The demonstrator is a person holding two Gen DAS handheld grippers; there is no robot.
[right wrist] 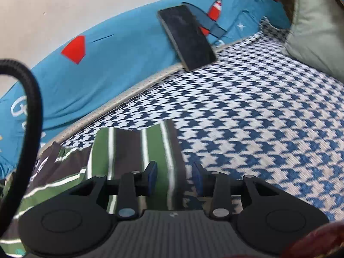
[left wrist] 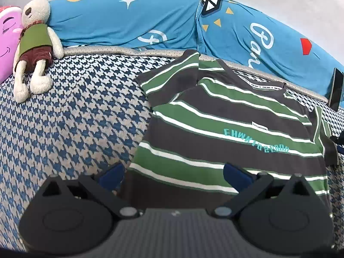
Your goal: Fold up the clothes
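Our left gripper [left wrist: 174, 177] hangs with jaws wide apart over the near hem of the one green, charcoal and white striped cotton T-shirt [left wrist: 225, 129], spread flat on the blue houndstooth bedspread [left wrist: 75, 111]. Our right gripper [right wrist: 175, 179], half-parted and gripping nothing, straddles the striped sleeve [right wrist: 137, 148]. We judge the first fold is starting: next, pinch sleeve and hem. We count one plush rabbit [left wrist: 34, 43] and one black phone [right wrist: 187, 36].

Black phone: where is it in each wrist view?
Left wrist: black phone at the far right edge, leaning on the blue cushion.
Right wrist: upper centre, leaning on the same cushion.
Shared landmark: the red patch on the cushion, left of the phone in both.
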